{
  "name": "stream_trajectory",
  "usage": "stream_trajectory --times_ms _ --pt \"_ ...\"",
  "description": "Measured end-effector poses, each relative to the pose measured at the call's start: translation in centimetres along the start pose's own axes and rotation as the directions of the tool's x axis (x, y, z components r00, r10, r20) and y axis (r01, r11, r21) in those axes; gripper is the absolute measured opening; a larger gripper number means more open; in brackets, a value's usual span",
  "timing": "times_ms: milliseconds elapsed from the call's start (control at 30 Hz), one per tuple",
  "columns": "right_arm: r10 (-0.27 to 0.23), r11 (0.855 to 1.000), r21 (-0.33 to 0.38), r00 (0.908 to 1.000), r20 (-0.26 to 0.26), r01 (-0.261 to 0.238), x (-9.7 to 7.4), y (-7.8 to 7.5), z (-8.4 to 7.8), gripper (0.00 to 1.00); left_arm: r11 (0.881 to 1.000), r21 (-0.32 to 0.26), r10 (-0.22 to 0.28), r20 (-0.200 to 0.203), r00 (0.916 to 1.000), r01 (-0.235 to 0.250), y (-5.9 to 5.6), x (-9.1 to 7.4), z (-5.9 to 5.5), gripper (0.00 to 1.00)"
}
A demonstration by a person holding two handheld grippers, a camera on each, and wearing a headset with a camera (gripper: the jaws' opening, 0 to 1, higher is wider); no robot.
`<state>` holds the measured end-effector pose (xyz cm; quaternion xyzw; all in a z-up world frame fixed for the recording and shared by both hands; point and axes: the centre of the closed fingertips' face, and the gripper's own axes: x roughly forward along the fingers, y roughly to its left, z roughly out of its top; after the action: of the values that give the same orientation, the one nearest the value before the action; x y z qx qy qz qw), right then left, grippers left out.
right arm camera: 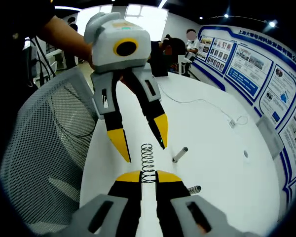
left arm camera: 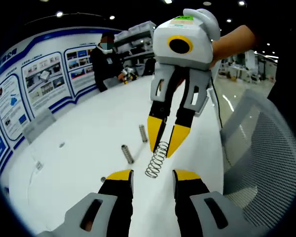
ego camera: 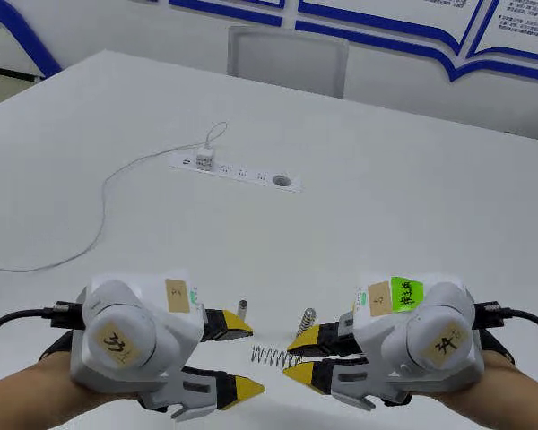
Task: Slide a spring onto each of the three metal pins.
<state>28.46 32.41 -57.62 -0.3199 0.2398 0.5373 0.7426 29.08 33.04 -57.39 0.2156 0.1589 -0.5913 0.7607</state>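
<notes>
Bright, even light — sharp, fisheye-warped edges

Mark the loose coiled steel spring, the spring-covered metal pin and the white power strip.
Loose coiled steel spring (ego camera: 269, 356): head view, mid-coil.
Spring-covered metal pin (ego camera: 306, 319): head view, upper shaft.
White power strip (ego camera: 242, 172): head view, top face.

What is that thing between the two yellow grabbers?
A small spring sits between the left gripper and the right gripper, one end in the right gripper's jaws. The head view shows it.
</notes>
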Motion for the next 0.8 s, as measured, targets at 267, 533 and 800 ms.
stream_trajectory --times_ms 267,533,800 --pt "0.002 1.000 -0.015 0.9998 0.019 -0.002 -0.6 0.2 0.8 0.10 0.998 0.052 -0.042 -0.001 0.9991 0.042 -0.4 0.1 0.8 0.24" --pt "0.012 0.999 -0.033 0.9998 0.019 -0.012 -0.8 0.4 1.0 0.10 0.996 0.063 -0.066 -0.003 0.9978 0.066 -0.7 0.1 1.0 0.16" --pt "0.016 0.999 -0.043 0.9997 0.018 -0.015 -1.0 0.4 1.2 0.10 0.990 0.118 -0.070 -0.014 0.9975 0.071 -0.8 0.3 1.0 0.12"
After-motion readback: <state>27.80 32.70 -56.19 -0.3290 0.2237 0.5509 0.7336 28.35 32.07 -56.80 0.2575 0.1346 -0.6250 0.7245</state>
